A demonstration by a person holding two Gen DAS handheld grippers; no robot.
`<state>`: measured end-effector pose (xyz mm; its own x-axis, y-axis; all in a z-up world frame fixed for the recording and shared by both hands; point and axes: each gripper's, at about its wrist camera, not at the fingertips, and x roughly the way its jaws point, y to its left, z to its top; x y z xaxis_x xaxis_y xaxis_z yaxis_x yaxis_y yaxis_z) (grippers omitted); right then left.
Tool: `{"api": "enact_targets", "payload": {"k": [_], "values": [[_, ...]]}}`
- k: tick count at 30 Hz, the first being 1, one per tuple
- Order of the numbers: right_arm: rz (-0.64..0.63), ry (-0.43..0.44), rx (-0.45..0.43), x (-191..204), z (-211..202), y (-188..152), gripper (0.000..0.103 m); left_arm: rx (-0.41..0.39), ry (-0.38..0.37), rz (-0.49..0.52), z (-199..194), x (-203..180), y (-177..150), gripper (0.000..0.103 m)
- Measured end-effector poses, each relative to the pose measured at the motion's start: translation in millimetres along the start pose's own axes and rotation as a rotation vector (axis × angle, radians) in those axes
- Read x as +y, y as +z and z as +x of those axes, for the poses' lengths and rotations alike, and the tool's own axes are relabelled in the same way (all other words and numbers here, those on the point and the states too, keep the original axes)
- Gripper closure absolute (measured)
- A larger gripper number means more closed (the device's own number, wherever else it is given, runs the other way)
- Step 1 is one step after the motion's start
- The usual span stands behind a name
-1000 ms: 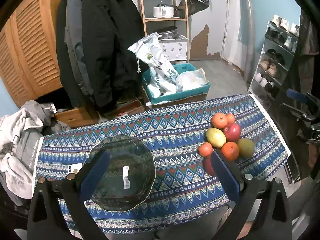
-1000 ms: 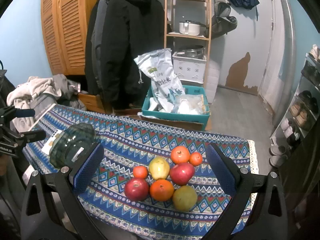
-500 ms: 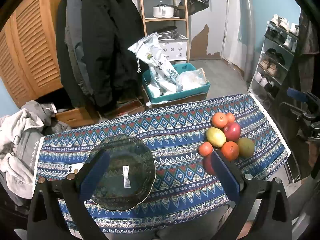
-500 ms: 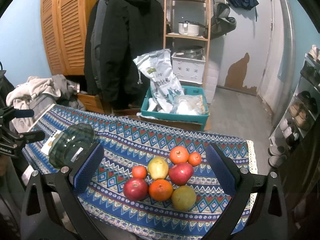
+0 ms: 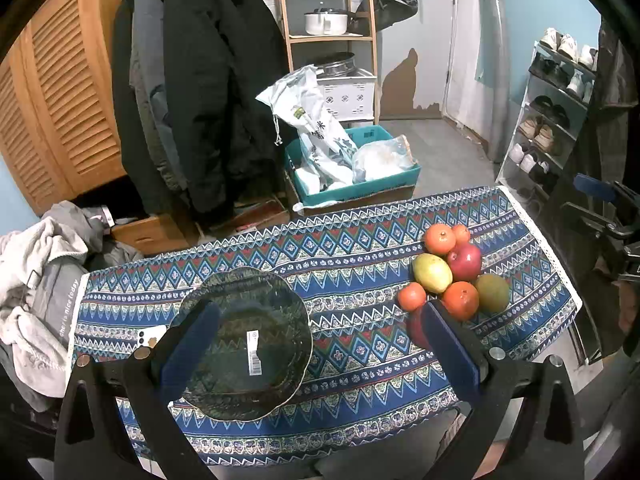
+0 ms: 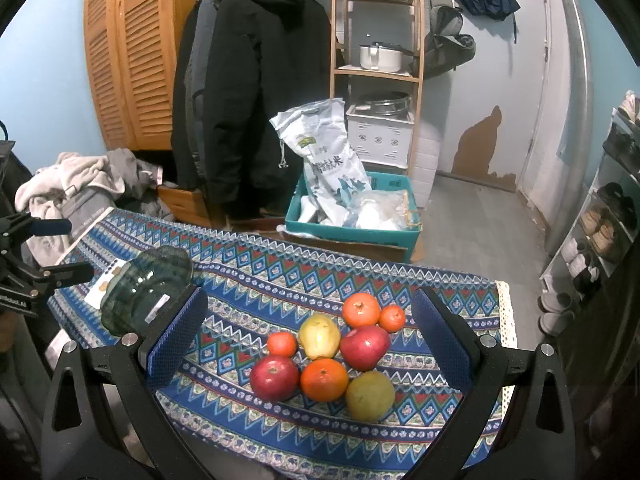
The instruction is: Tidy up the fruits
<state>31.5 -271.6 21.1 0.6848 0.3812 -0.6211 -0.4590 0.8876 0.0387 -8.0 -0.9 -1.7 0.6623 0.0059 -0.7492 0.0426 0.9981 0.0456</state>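
Observation:
A pile of several fruits (image 6: 326, 346) lies on the patterned tablecloth (image 6: 280, 276): red apples, oranges, a yellow mango (image 6: 319, 336) and a greenish one (image 6: 370, 396). In the left wrist view the same pile (image 5: 448, 276) sits at the right. A dark green glass bowl (image 5: 248, 344) rests on the cloth at the left, holding no fruit. My left gripper (image 5: 320, 344) hangs open above the bowl's near side. My right gripper (image 6: 310, 338) stands open above the near side of the fruit pile, touching nothing.
A white phone (image 5: 150, 336) lies left of the bowl. Behind the table stand a teal crate (image 6: 352, 220) with bags, a wooden shelf (image 6: 378, 40) and hanging coats (image 6: 248, 92). A shoe rack (image 5: 560, 112) is at the right, crumpled clothes (image 5: 36, 272) at the left.
The right gripper's view has crept slightly toward the fruit; the left gripper, bowl and fruit have not visibly moved.

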Motion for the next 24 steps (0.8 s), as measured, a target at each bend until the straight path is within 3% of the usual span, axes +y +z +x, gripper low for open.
{"api": "enact_targets", "payload": {"k": [24], "values": [[-0.014, 0.008, 0.019, 6.3, 1.1, 0.0, 0.002, 0.000, 0.014, 0.038, 2.9, -12.3, -5.1, 0.001]]}}
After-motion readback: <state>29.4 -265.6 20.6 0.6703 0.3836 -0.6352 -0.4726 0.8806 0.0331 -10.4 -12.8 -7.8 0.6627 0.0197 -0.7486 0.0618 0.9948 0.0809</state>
